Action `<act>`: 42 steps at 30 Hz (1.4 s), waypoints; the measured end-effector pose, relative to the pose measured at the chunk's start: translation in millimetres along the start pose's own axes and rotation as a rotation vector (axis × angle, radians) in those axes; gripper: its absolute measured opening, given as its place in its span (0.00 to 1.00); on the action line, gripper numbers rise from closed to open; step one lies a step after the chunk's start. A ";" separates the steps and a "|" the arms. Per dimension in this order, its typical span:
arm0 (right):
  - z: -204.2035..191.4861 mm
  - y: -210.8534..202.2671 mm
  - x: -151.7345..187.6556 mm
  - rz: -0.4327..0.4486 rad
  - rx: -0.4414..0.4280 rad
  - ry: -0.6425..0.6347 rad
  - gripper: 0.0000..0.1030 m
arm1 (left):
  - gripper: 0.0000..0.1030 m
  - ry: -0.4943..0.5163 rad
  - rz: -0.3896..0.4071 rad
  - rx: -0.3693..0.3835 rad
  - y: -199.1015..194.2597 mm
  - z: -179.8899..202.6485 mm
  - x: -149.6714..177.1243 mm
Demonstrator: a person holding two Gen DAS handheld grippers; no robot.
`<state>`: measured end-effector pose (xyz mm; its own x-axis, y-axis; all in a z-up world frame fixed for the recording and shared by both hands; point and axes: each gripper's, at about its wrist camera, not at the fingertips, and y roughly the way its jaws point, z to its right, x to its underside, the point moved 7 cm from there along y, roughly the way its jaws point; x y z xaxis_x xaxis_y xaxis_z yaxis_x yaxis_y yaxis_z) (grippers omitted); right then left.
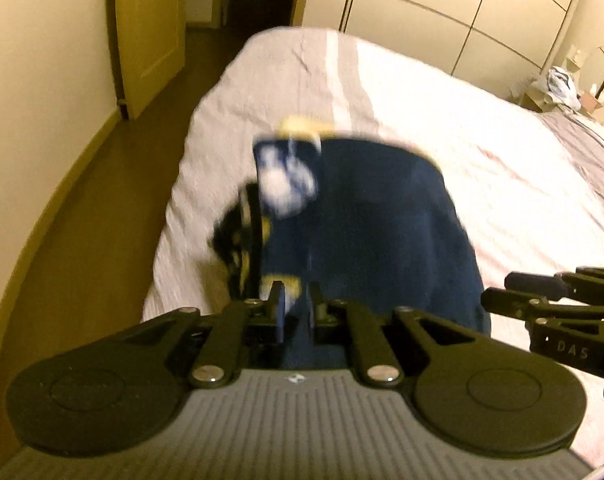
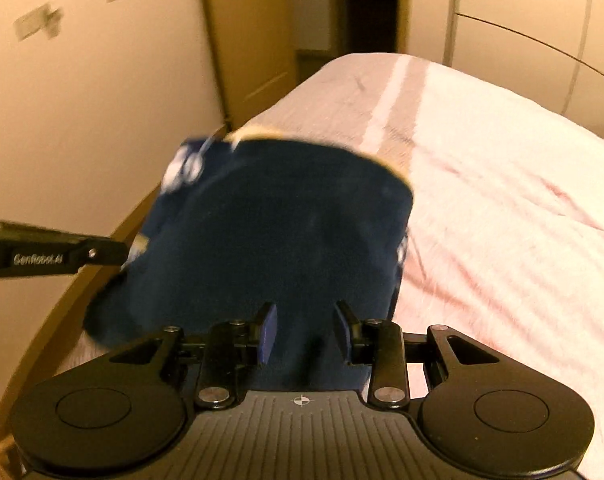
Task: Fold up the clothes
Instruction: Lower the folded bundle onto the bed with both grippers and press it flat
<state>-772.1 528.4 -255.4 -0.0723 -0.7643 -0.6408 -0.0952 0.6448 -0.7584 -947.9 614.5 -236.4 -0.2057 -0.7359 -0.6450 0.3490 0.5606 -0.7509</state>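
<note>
Over the near left corner of the bed [image 1: 442,152], held up clear of the pale cover: dark blue garment [image 1: 374,220] with white print and yellow trim, blurred. At its near left edge, left tool [image 1: 294,308], fingers nearly together, clamped on a fold of the cloth. Further right, right tool [image 2: 306,328], fingers set wider, cloth bunched between them and gripped at the near edge. Each tool visible from the other's camera, close beside the garment. Far left, wall and open door [image 1: 150,28]; far right, wardrobe panels [image 1: 462,4] and a small nightstand [image 1: 542,96] piled with oddments.
</note>
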 end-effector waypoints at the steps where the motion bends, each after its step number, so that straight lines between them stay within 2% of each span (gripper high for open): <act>1: 2.0 -0.4 -8.4 0.010 0.007 0.020 0.34 | 0.09 0.005 0.017 0.003 5.0 0.2 -9.3; 5: 3.3 27.8 -32.5 0.019 0.020 0.051 0.34 | 0.09 0.032 0.054 -0.002 38.2 -3.7 -35.2; 9: -5.7 62.3 -28.9 -0.018 -0.017 0.031 0.34 | 0.09 -0.043 -0.004 0.019 81.1 -22.3 -30.7; 11: -9.7 80.4 -20.0 -0.059 -0.009 -0.011 0.34 | 0.09 -0.074 -0.031 0.020 96.6 -32.0 -23.1; 15: -18.9 95.7 -18.0 -0.079 0.005 -0.084 0.34 | 0.10 -0.135 -0.065 0.029 113.3 -48.7 -16.1; 19: -1.7 88.3 -41.2 -0.103 -0.009 0.008 0.34 | 0.09 -0.169 -0.051 0.066 96.9 -53.4 -36.4; 23: 35.4 86.2 -77.1 -0.063 0.074 0.090 0.34 | 0.08 -0.164 -0.005 0.085 84.2 -49.4 -65.8; 28: 73.4 116.3 -103.3 -0.077 0.137 0.174 0.34 | 0.08 -0.126 -0.054 0.073 119.0 -42.9 -72.4; 31: 79.2 146.2 -96.8 -0.132 0.116 0.219 0.34 | 0.09 -0.105 -0.080 0.060 140.1 -41.2 -72.3; 34: 74.5 167.1 -83.2 -0.166 0.090 0.206 0.34 | 0.10 -0.095 -0.088 0.044 157.6 -46.1 -62.1; 36: 74.4 162.4 -82.3 -0.142 0.077 0.193 0.34 | 0.11 -0.088 -0.081 0.031 161.3 -48.4 -58.5; 39: 76.9 128.1 -84.4 -0.096 0.038 0.206 0.34 | 0.10 -0.078 -0.039 0.009 144.0 -49.0 -62.0; 42: 71.8 86.6 -76.6 -0.079 -0.029 0.158 0.34 | 0.09 -0.084 -0.007 -0.004 106.0 -45.4 -57.1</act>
<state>-703.5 643.3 -280.5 -0.2186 -0.8057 -0.5506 -0.1348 0.5838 -0.8007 -940.7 733.1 -285.6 -0.1306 -0.7688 -0.6261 0.3441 0.5571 -0.7558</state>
